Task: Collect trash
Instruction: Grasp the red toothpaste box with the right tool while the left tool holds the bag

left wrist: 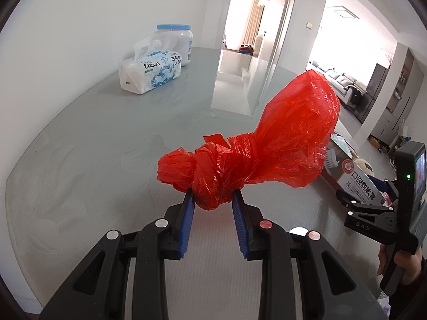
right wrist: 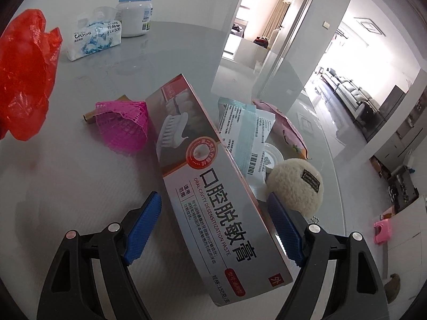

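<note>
The grey table (right wrist: pixel 80 186) has bare surface leftward. The red bag (left wrist: pixel 267 144) hangs clamped in the left gripper (left wrist: pixel 213 197). A box (right wrist: pixel 213 200) reading "ORAL CAVITY DESENSITIZATION PASTE" lies between the spread right gripper (right wrist: pixel 213 208) fingers.

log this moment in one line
left gripper: shut on red bag | right gripper: open around toothpaste box | not gripped

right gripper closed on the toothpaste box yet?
No: the right gripper is open, its blue pads clear of both sides of the long grey cardboard toothpaste box lying between them.
</note>
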